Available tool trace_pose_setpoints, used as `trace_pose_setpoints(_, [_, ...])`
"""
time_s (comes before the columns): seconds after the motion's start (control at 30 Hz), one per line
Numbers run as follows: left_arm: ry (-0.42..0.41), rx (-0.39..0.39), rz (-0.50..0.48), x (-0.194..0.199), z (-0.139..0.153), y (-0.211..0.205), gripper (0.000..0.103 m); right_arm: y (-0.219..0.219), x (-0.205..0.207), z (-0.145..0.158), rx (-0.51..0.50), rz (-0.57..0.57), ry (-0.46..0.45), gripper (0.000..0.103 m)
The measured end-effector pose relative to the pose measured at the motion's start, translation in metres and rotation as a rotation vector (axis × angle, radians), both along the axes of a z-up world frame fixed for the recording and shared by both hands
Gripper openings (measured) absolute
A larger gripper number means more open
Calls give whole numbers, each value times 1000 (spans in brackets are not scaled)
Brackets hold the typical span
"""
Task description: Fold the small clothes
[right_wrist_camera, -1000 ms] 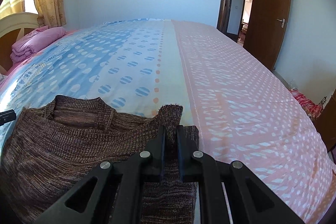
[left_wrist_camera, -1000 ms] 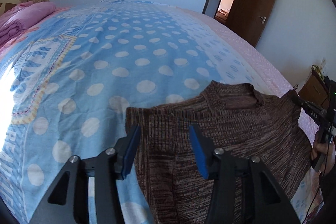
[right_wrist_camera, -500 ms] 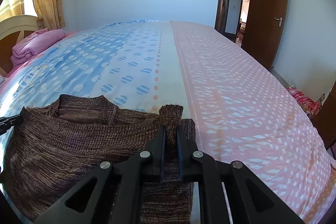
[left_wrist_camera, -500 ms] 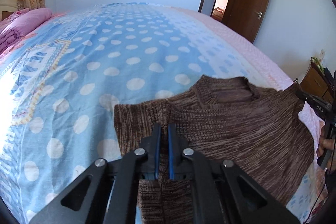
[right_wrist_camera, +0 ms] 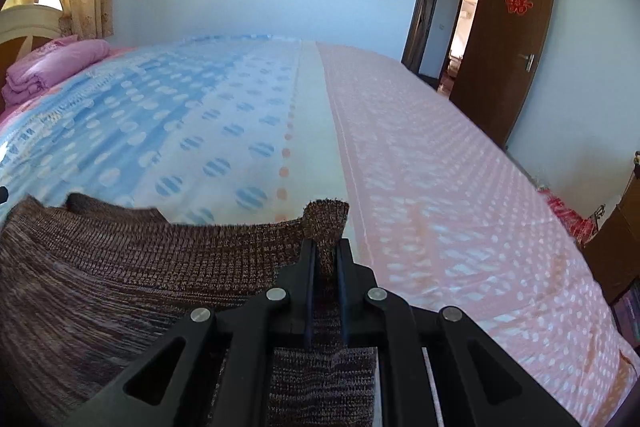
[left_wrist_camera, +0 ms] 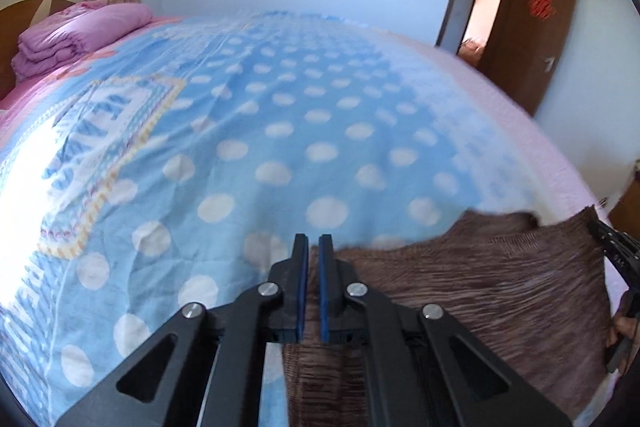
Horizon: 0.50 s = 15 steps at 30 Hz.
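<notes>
Knitwear fills the near edge of the bed (right_wrist_camera: 420,147): a brown sweater (right_wrist_camera: 100,267) stretched between both tongs. Only the right wrist view shows the right tongs (right_wrist_camera: 325,259) clamped on a bunched shoulder corner that sticks up past the tips. The left wrist view is motion-blurred; the left tongs (left_wrist_camera: 313,255) are nearly closed on the sweater's (left_wrist_camera: 500,287) opposite corner, fabric hidden between the pads. The sweater's lower part is cut off. Beyond lies open bedspread up to the folded pink quilt (left_wrist_camera: 76,35).
</notes>
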State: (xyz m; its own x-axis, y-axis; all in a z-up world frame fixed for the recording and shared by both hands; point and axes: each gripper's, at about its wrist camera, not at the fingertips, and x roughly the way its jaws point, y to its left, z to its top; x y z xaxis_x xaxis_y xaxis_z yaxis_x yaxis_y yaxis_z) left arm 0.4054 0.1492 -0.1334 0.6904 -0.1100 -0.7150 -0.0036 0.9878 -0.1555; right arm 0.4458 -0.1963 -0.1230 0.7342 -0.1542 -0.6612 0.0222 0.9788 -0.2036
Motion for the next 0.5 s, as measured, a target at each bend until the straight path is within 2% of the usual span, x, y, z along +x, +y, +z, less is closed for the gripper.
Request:
trace_pose_setpoints(0.07, [68,-34,17,6,-14,6,6,-5,10,-12,17,-14,68,9])
trace_pose_setpoints(0.13, [61,-67,38,7,-13,14,9,-7,12,-9,37,-13,57,11])
trace_pose_setpoints(0.2, [70,-64,46,7,-16,13,9,-12,12,-8,75,-1,62,11])
trace_pose_setpoints(0.27, [65,-44,48,5,-13,11,9,-27,2,5,195,26,2,11])
trace_pose_setpoints(0.33, [56,-23,49,2,-9,11,9,-43,-18,28,281,-8,-86,12])
trace_pose_setpoints(0.37, [47,-15,53,-3,-5,12,9,-53,-30,39,308,-33,-123,16])
trace_pose_setpoints(0.43, [27,-15,55,-13,4,14,9,-69,-56,59,312,-94,-162,43])
trace_pose_setpoints(0.5, [11,-22,34,-25,12,11,9,-79,-82,66,323,-90,-141,43])
